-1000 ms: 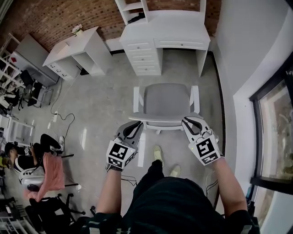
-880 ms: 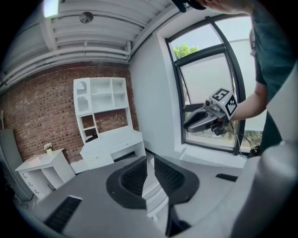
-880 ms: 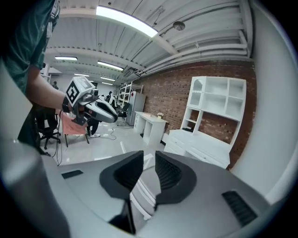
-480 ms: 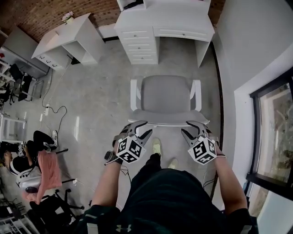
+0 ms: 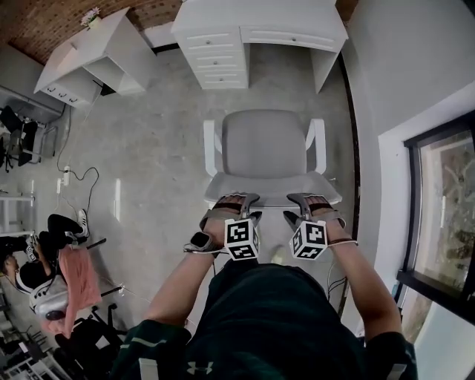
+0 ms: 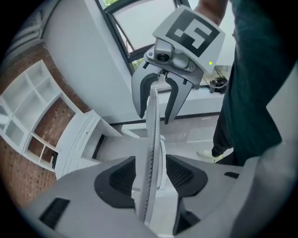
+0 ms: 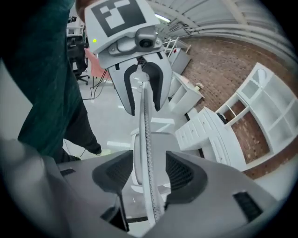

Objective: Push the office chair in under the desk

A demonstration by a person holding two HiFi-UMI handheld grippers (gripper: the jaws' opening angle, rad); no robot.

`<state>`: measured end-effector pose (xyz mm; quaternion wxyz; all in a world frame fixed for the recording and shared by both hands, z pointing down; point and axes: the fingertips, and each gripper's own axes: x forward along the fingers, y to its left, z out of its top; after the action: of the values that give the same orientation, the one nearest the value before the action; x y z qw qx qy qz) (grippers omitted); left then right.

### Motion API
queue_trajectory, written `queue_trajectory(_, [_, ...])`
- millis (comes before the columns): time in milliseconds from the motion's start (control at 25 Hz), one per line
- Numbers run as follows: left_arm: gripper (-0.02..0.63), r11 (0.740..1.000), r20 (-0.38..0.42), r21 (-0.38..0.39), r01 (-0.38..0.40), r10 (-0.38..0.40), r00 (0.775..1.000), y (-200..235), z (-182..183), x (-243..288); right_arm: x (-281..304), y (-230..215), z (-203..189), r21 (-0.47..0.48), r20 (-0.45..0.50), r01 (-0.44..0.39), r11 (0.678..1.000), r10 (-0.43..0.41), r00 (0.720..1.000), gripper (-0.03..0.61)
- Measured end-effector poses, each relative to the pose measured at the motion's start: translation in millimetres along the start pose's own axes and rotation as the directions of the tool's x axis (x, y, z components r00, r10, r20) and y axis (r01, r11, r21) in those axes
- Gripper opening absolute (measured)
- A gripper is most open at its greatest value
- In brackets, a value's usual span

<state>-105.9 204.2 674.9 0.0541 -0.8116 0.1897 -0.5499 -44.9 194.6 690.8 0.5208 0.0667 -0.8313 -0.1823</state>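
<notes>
The office chair [image 5: 264,145], grey seat on a white frame with white armrests, faces the white desk [image 5: 260,22] with floor between them. Both grippers are at the top edge of its backrest [image 5: 271,194]. My left gripper [image 5: 236,202] straddles that edge left of centre, my right gripper [image 5: 306,202] right of centre. In the left gripper view the thin backrest edge [image 6: 151,153] runs between the jaws of the left gripper [image 6: 150,174] with a gap on each side. The right gripper [image 7: 149,172] stands the same way over the edge [image 7: 145,153]. Both sets of jaws are opening.
The desk has a drawer stack [image 5: 215,56] on the left and open knee space [image 5: 286,67] on the right. A wall [image 5: 401,89] and a window [image 5: 445,215] run close on the right. A second white desk [image 5: 96,56], a floor cable [image 5: 74,178] and a seated person [image 5: 44,274] are to the left.
Both grippers were shut near the outer corners of the backrest top; they have moved inward towards each other and their jaws have opened. The view has shifted towards the desk.
</notes>
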Motion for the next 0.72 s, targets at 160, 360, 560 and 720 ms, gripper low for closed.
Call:
queue_trajectory(160, [0.195,0.998,-0.049,0.046,0.038,-0.036,0.998,-6.3,-1.0,25.2,31.0,2.9,-9.5,-0.099,-0.093,-0.010,0.995,0.001,0.996,0.195])
queue_trajectory(360, [0.192,0.992,-0.124,0.111,0.057,-0.043,0.991,-14.7,-6.3,57.5,62.5,10.8,-28.3,-0.179,-0.179,-0.013,0.984,-0.020,0.984,0.193])
queue_trajectory(560, [0.088,0.985,-0.178,0.171,0.019,0.012,0.984,-1.4,-12.5,68.6,67.5,0.9,-35.1,-0.245,-0.212,0.000,0.969,-0.054,0.976,0.102])
queue_trajectory(720, [0.009,0.985,-0.220,0.172,0.000,0.038,0.975,9.7,-16.5,77.6,72.9,-6.5,-38.9,-0.245,-0.235,0.006,0.969,-0.065,0.970,0.015])
